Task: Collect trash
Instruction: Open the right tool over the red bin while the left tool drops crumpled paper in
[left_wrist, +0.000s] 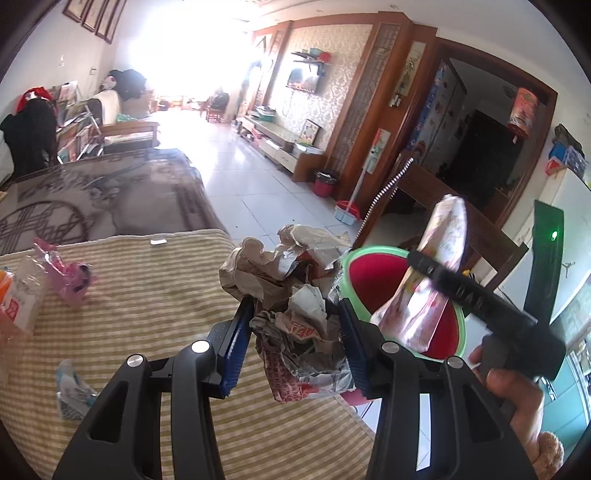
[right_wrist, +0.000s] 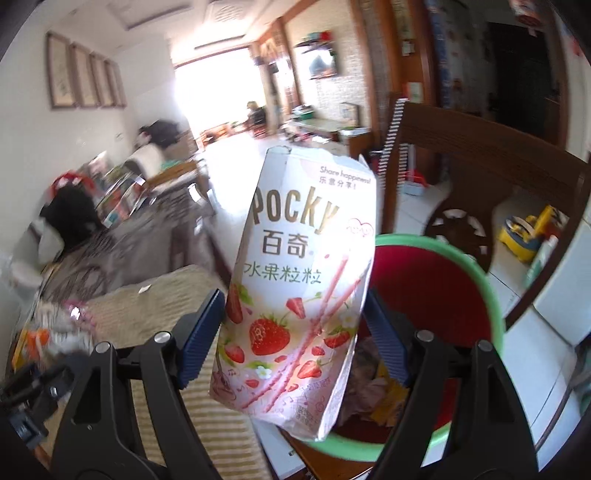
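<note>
My left gripper (left_wrist: 295, 314) is shut on a wad of crumpled brown and foil paper (left_wrist: 291, 288), held over the edge of the striped tablecloth (left_wrist: 155, 295) beside the bin. My right gripper (right_wrist: 295, 314) is shut on a white and pink Pocky strawberry box (right_wrist: 299, 295), held upright over the red bin with a green rim (right_wrist: 443, 291). In the left wrist view the right gripper (left_wrist: 436, 273) holds the box (left_wrist: 439, 258) above the bin (left_wrist: 373, 277). Some trash lies at the bin's bottom (right_wrist: 376, 391).
On the tablecloth lie a pink wrapper (left_wrist: 66, 277), a clear plastic packet (left_wrist: 22, 295) and a small blue-white wrapper (left_wrist: 74, 391). A dark wooden chair (right_wrist: 461, 192) stands behind the bin. A patterned grey cloth (left_wrist: 92, 195) covers the surface beyond.
</note>
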